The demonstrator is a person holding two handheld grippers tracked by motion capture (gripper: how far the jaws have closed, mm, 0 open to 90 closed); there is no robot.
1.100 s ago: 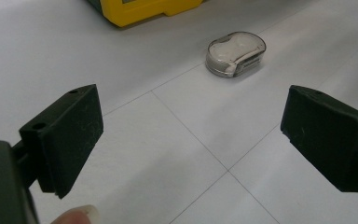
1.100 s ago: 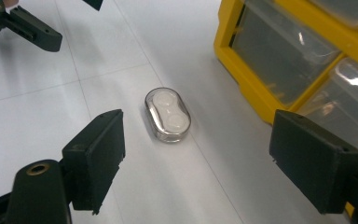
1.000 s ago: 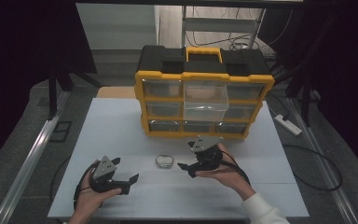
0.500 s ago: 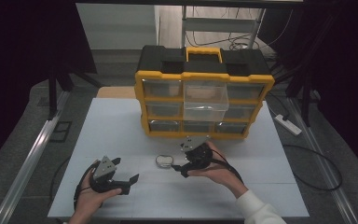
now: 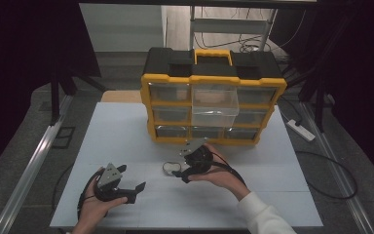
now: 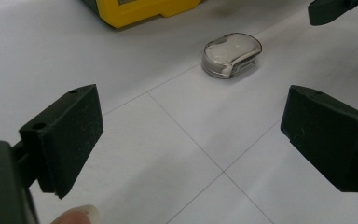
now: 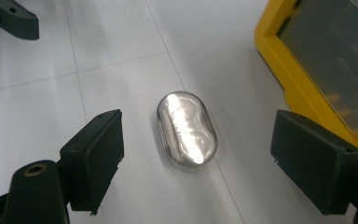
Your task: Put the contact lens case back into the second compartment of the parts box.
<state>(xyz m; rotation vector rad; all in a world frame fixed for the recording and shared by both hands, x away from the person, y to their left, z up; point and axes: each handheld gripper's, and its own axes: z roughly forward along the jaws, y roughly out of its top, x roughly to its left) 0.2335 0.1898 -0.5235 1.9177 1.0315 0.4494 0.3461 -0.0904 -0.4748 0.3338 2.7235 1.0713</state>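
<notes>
Clear, glossy plastic makes the small case [image 7: 187, 129] look light, stiff and slippery, so the wide-open right gripper [image 7: 196, 154], poised over it, should pinch its long sides.

So the organizer box [image 5: 213, 105] is bright yellow with a black top and a yellow handle, and its drawers are see-through, kinda smoky grey. The tabletop [image 5: 126, 131] is plain white with thin dark grid lines across it. The little case [image 7: 187, 128] on it is clear with a shiny silvery look. Both the left gripper [image 6: 191, 140] and the right gripper [image 7: 196, 163] are matte black. There's also a white sleeve [image 5: 263, 217].
</notes>
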